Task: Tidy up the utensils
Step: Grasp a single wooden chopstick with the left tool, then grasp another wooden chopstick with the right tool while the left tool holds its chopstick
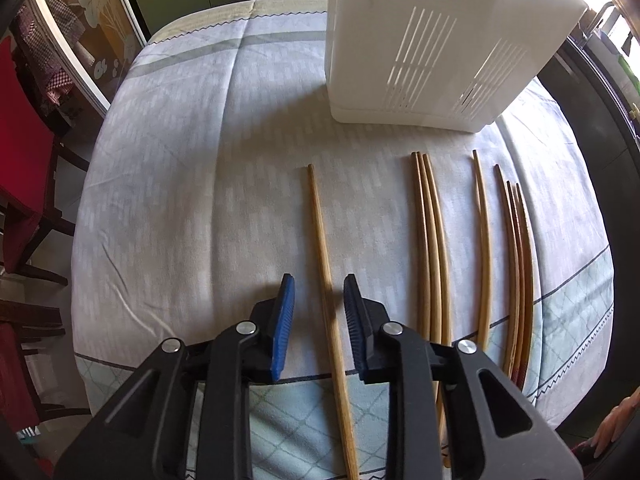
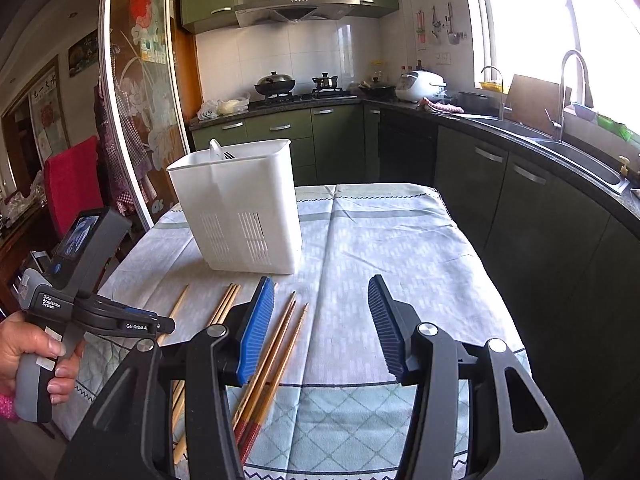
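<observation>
**Left gripper straddling the lone chopstick, not clamped yet**

Landmark is the white utensil bin (image 1: 420,40) at the far side of the table (image 1: 180,160). All chopsticks lie flat on the cloth on the near side of the bin, long axes running from you toward it.

Your left gripper (image 1: 319,320) points steeply down over the single chopstick (image 1: 320,248), the one lying apart from and left of the rest. That stick runs straight through the gap between the blue pads (image 1: 283,328), along the gripper's own line. Jaws narrowly apart, one pad each side; neither looks pressed on the wood.

The bunch of three (image 1: 430,240) and the other sticks (image 1: 516,264) sit further right, in front of the bin.

Your right gripper (image 2: 322,328) hangs wide apart and empty, pointing toward the bin's right side; chopsticks (image 2: 276,356) lie under and beside its left pad.

The left is clearly nearer the lone stick. Probably close there, then lift toward the bin. Thin stick along the pads: it could roll.
</observation>
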`<state>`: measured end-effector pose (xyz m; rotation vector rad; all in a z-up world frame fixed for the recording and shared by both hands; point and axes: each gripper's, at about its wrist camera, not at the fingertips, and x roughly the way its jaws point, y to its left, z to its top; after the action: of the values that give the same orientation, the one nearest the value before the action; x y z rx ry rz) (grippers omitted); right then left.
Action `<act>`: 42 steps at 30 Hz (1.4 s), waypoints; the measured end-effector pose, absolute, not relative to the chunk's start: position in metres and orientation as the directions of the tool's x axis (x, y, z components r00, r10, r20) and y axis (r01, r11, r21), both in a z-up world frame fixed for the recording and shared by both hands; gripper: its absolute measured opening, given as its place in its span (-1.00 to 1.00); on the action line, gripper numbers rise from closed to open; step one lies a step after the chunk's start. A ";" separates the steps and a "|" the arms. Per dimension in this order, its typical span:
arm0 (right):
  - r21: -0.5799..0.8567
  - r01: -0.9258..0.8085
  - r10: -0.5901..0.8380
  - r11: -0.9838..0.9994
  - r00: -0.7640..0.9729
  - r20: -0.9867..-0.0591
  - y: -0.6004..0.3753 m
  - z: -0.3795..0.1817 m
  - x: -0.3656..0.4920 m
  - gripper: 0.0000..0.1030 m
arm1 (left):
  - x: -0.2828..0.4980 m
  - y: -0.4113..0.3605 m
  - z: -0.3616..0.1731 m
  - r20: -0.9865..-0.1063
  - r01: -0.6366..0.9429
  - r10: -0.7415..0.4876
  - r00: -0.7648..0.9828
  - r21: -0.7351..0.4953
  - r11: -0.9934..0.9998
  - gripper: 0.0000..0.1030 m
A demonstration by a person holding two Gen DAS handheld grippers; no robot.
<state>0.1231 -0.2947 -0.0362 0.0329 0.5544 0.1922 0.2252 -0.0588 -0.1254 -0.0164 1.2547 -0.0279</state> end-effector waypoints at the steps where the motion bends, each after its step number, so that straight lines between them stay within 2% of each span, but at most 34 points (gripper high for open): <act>1: 0.083 -0.174 0.191 0.981 0.833 -0.519 -0.294 -0.034 0.124 -0.04 | 0.226 -0.060 -0.125 -0.950 0.013 -0.029 0.312 -0.026 1.000 -0.59; 4: 0.083 -0.174 0.192 0.981 0.833 -0.518 -0.293 -0.031 0.124 -0.01 | 0.229 -0.063 -0.125 -0.952 0.011 -0.021 0.306 -0.019 1.000 -0.69; 12: 0.086 -0.170 0.189 0.982 0.828 -0.528 -0.293 -0.026 0.124 -0.01 | 0.239 -0.070 -0.124 -0.955 0.007 0.016 0.297 0.020 1.000 -0.70; 16: 0.082 -0.174 0.190 0.981 0.818 -0.544 -0.295 -0.026 0.127 0.05 | 0.237 -0.074 -0.123 -0.958 0.017 0.010 0.285 0.015 1.000 -0.87; 22: 0.111 -0.183 0.213 0.977 0.775 -0.595 -0.294 -0.033 0.142 0.05 | 0.234 -0.073 -0.115 -0.947 0.013 -0.019 0.321 -0.016 1.000 -0.88; 27: 0.188 -0.194 0.270 0.963 0.691 -0.671 -0.295 -0.054 0.165 0.05 | 0.218 -0.067 -0.083 -0.902 0.025 -0.022 0.431 -0.012 1.000 -0.88; 32: 0.262 -0.193 0.326 0.945 0.570 -0.754 -0.288 -0.082 0.193 -0.11 | 0.192 -0.058 -0.044 -0.822 0.029 -0.025 0.569 -0.010 1.000 -0.88; 37: 0.233 -0.178 0.293 0.956 0.512 -0.807 -0.276 -0.101 0.209 -0.36 | 0.167 -0.050 -0.022 -0.751 0.033 -0.032 0.660 -0.014 0.999 -0.88; 42: 0.208 -0.161 0.261 0.965 0.482 -0.837 -0.268 -0.111 0.218 -0.41 | 0.155 -0.044 -0.015 -0.722 0.048 -0.052 0.690 -0.026 0.998 -0.88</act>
<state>0.2182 -0.2683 -0.1109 0.1062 1.0371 0.2577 0.1552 -0.0445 -0.0146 -0.0054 0.8071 -0.0563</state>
